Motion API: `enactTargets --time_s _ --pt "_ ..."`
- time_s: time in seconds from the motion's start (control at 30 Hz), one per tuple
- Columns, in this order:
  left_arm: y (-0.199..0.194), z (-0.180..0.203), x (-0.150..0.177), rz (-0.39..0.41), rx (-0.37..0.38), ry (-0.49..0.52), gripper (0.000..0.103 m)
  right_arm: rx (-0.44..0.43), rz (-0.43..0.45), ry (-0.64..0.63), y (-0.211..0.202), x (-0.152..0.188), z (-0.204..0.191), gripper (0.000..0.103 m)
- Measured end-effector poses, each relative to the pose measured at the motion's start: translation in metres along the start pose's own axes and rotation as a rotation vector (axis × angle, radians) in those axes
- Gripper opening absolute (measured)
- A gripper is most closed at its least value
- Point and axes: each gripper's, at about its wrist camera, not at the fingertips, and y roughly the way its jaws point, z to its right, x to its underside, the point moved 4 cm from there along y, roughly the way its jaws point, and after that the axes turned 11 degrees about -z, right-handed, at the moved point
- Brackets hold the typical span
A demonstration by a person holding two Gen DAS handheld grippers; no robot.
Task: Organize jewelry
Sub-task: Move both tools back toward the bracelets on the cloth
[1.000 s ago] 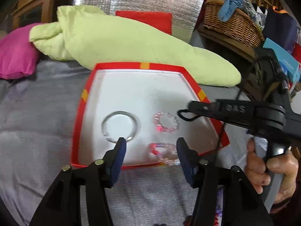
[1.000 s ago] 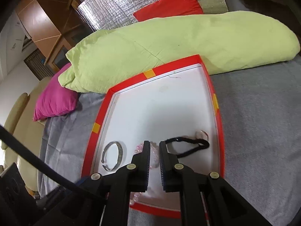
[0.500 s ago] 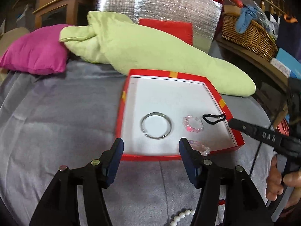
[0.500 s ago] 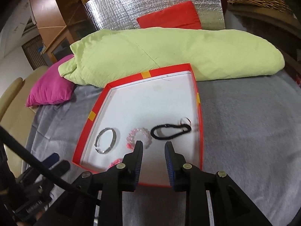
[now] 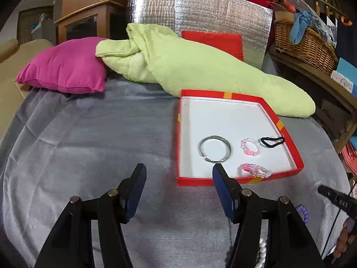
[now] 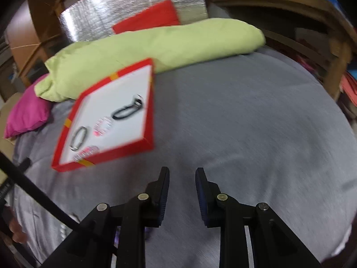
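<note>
Two hand-held grippers hang empty over the grey bedspread: the left hand-held gripper moderately wide, the right hand-held gripper narrowly parted. Near them, white pearls and purple beads probably await collection. Beyond, the red box gathers a silver bangle, two pink bead bracelets and a black hair tie.
</note>
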Motion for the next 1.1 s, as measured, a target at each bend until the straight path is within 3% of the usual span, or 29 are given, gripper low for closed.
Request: enactTargets --time_s 0.43,0.73,0.93,1.03,1.1 --pt "-0.016 -0.034 0.007 0.014 -0.019 -0.016 0.063 0.068 -0.040 -0.137 -0.017 0.042 -0.020 0.028" --pt "-0.014 -0.028 0.014 0.002 -0.051 0.038 0.063 0.037 -0.057 -0.155 -0.014 0.048 -0.018 0.028" --pt "-0.021 -0.022 0.037 -0.025 -0.068 0.099 0.063 -0.005 -0.060 -0.168 -0.018 0.054 -0.017 0.028" --pt "-0.029 -0.022 0.053 -0.032 -0.063 0.128 0.063 -0.027 -0.063 -0.175 -0.020 0.056 -0.018 0.034" --pt "-0.031 -0.023 0.066 -0.054 -0.048 0.127 0.063 -0.045 -0.055 -0.170 -0.024 0.057 -0.016 0.042"
